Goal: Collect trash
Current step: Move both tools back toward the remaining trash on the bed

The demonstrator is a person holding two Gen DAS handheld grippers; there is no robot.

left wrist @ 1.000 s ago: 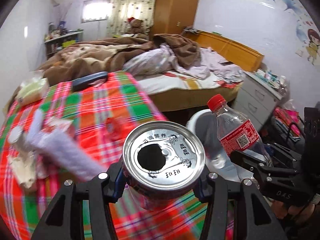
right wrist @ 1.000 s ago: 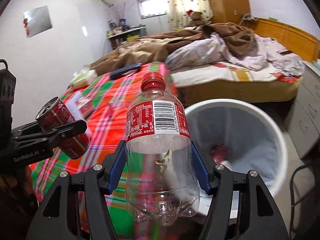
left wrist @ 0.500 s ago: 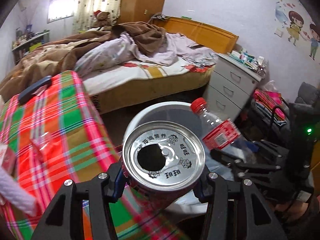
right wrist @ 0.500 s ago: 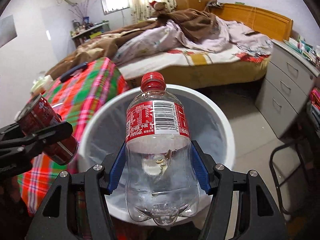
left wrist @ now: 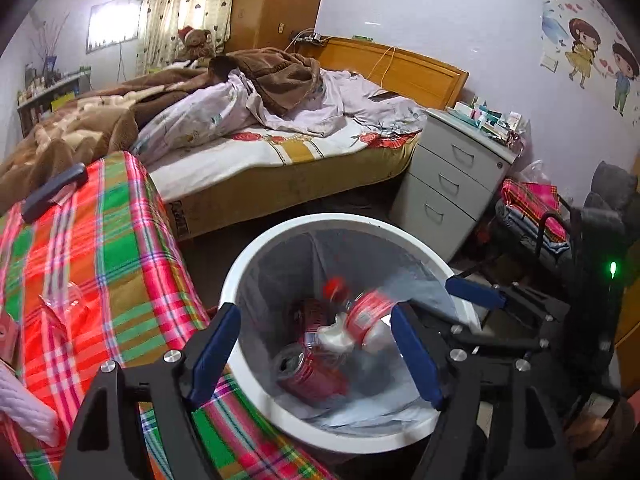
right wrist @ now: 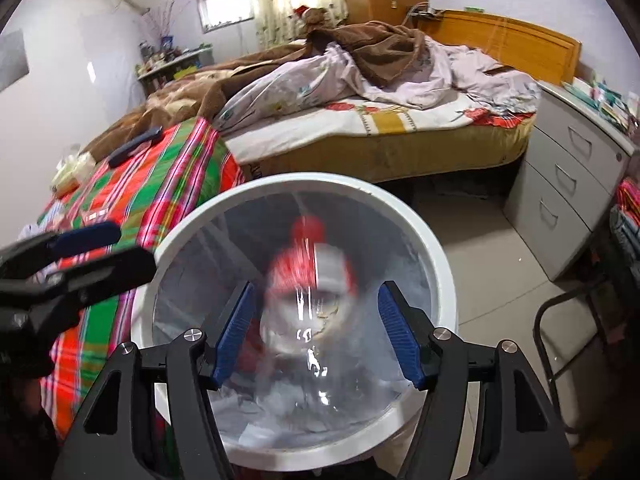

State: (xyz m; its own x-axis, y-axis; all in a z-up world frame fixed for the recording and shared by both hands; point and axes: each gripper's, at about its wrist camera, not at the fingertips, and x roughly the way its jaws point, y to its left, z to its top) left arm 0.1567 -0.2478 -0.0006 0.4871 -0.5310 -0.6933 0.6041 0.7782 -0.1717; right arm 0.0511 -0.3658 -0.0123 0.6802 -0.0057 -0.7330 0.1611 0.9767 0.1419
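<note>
Both over the white bin (left wrist: pixel 256 268) beside the plaid-covered table (left wrist: pixel 100 264). Left tool (left wrist: pixel 316 344) spread wide, having just been opening, nothing between its pads; red can (left wrist: pixel 308 368) lying inside the bin. Right tool (right wrist: pixel 316 332) parted too, having just been opening a little, blurred plastic bottle (right wrist: pixel 312 280) between the pads, not pressed, dropping within the bin's rim.

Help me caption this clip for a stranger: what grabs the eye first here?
The white trash bin fills the foreground beside the plaid-covered table, a red can lying inside it. A blurred plastic bottle is dropping between the right gripper's open jaws. Behind sprawls an unmade bed.
</note>
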